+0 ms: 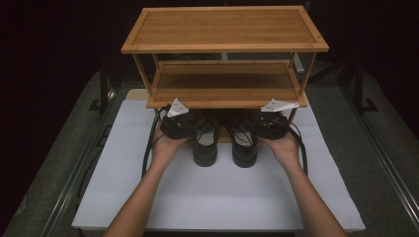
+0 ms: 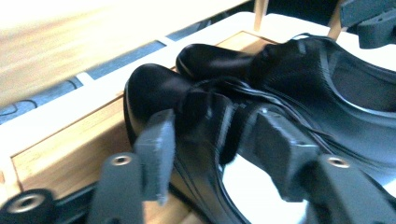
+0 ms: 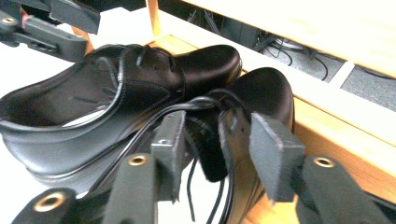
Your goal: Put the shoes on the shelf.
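Observation:
Two black lace-up shoes stand side by side, toes under the bamboo rack (image 1: 225, 27) and resting on its lowest board (image 2: 70, 149). My left gripper (image 1: 193, 126) is at the left shoe (image 1: 205, 148). In the left gripper view its jaws (image 2: 217, 144) stand open on either side of that shoe's tongue and laces (image 2: 205, 116), pads apart from the leather. My right gripper (image 1: 251, 126) is at the right shoe (image 1: 244, 148). In the right gripper view it (image 3: 222, 149) is open too, with the right shoe's tongue (image 3: 229, 135) loose between the pads.
The rack's middle shelf (image 1: 225, 81) hangs low over both grippers. A white mat (image 1: 197, 197) covers the table under the shoes' heels. Rack legs (image 1: 306, 74) stand at the sides. Cables trail back from each gripper along the hands.

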A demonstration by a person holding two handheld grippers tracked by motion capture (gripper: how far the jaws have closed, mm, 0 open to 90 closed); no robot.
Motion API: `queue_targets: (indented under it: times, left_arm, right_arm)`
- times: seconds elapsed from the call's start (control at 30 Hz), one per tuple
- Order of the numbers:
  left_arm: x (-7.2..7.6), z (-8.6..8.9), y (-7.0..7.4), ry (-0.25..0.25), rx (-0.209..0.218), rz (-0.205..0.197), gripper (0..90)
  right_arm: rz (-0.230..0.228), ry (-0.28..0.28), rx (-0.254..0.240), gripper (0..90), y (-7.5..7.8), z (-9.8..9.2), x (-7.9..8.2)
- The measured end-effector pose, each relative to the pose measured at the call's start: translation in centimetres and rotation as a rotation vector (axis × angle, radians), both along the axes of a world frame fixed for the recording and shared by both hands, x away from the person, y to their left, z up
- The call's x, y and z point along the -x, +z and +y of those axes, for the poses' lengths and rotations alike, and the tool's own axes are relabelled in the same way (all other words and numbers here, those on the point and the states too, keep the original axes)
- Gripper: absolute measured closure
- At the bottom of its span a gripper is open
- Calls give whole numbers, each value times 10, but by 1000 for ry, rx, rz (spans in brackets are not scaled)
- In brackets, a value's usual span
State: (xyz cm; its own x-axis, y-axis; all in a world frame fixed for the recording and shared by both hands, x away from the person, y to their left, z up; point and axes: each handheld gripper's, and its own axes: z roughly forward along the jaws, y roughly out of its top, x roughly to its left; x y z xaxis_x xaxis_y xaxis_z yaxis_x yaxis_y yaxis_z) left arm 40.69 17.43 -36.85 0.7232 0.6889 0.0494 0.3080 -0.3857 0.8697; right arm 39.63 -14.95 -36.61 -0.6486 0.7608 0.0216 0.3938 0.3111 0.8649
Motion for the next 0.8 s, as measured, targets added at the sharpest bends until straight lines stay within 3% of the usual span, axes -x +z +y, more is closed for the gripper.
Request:
queue_targets:
  times: [0.17,0.43,0.6,0.7,0.8]
  left_arm:
    - [23,16,1,-30,14,15,276]
    - [58,29,-13,-83,19,53,149]
    - [64,29,-36,-84,-17,74,89]
    - [60,22,-50,-113,-60,98,15]
    - [58,14,-59,-131,-71,111,14]
  right_arm:
    - [12,-5,-19,414,1,-14,24]
    - [45,28,-12,249,-8,-26,56]
    - [88,54,-9,150,-25,-28,67]
    - [117,60,1,106,-41,-27,66]
    - [148,62,3,74,-53,-24,63]
